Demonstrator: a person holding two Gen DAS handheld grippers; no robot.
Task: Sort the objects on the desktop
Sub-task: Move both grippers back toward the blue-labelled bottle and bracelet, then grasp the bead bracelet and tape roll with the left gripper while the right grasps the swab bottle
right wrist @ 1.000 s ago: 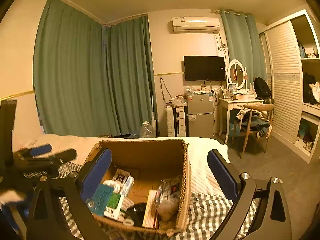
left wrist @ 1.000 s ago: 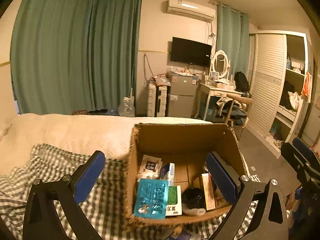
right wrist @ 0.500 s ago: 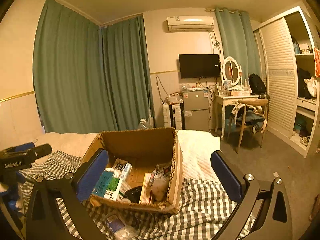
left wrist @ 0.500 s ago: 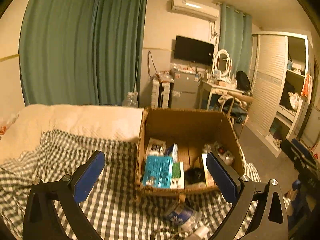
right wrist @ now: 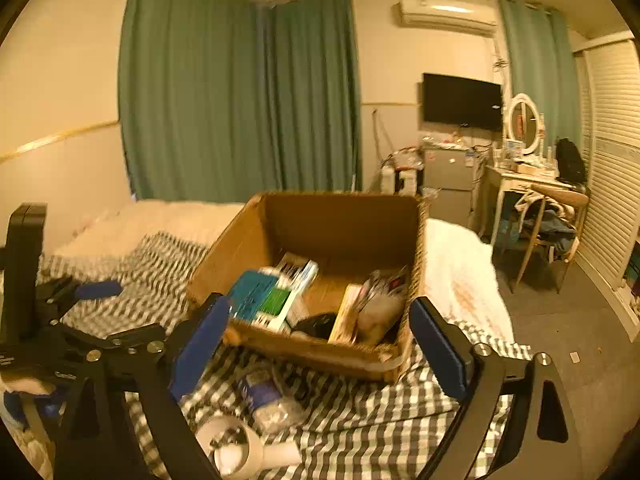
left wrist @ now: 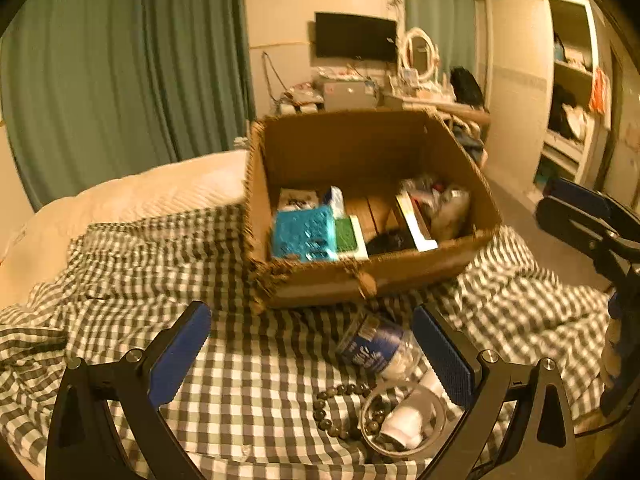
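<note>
An open cardboard box [left wrist: 352, 152] [right wrist: 340, 224] stands on a checked cloth [left wrist: 140, 264] [right wrist: 360, 424]. It holds a blue blister pack [left wrist: 304, 236] [right wrist: 252, 294], a green-and-white box, a black item, a book and a bag. In front of the box lie a blue-labelled plastic bottle [left wrist: 374, 346] [right wrist: 262, 394], a bead bracelet [left wrist: 338, 400] and a clear cup with a white thing in it [left wrist: 404, 420] [right wrist: 236, 450]. My left gripper [left wrist: 312, 354] hangs open above the bottle and bracelet. My right gripper [right wrist: 320, 346] is open with its jaws closing; its pads touch nothing.
The cloth lies on a bed with a white cover [left wrist: 160, 188]. To the right the bed ends and the floor drops away toward a dressing table and chair [right wrist: 536, 200]. Green curtains hang behind. Each gripper shows at the edge of the other's view.
Both grippers sank and tipped downward toward the cloth in front of the box. The bottle, bracelet and cup came into view. The right jaws narrowed a little.
</note>
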